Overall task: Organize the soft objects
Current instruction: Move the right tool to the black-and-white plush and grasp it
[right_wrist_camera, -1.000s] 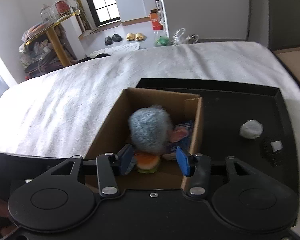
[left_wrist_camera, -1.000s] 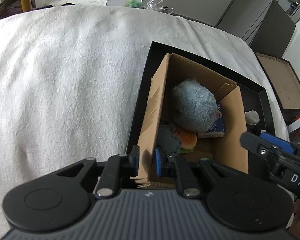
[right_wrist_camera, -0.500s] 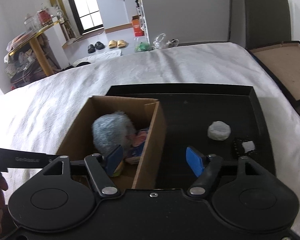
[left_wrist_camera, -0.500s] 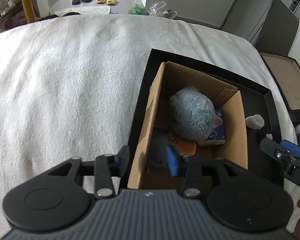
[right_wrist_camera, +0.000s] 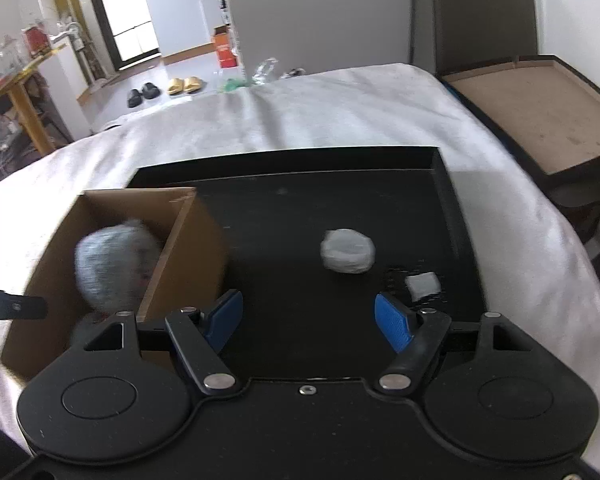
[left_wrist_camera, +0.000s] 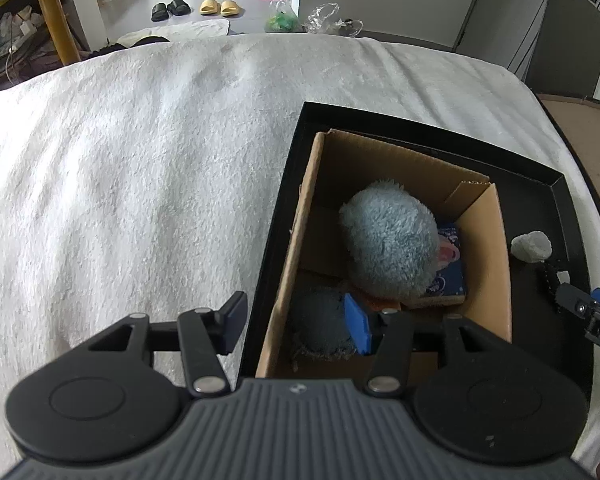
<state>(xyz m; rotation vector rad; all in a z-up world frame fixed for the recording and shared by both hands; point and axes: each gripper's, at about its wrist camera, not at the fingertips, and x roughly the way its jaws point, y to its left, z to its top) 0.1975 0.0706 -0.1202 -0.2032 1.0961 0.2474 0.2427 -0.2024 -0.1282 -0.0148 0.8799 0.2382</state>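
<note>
L gripper (left_wrist_camera: 296, 322) now spread wide, gripping nothing. 1 s ago its jaws were pinched on the near-left wall of the cardboard box (left_wrist_camera: 296, 248); it has let go and lifted off, w/ one pad outside the wall over the white blanket (left_wrist_camera: 140, 168) and the other inside, just above a small grey-blue plush (left_wrist_camera: 320, 328). R gripper (right_wrist_camera: 308, 320) also wide apart and empty; 1 s ago it sat over the box, since then it has swung right and now faces the bare floor of the black tray (right_wrist_camera: 284, 208).

Box sits in the tray's left part, already holding the big fluffy grey-blue ball (left_wrist_camera: 388, 240), the small plush, something orange under them and a blue packet (left_wrist_camera: 448, 276).

Ahead of the R gripper, apart from the box: white crumpled lump (right_wrist_camera: 347, 250), and near it a small white bit on a dark piece (right_wrist_camera: 422, 285), prob. foam, view is blurry.

Meaning: box step looks done, both tools freed; the lump is likely the next pick for the R side, then into the box
</note>
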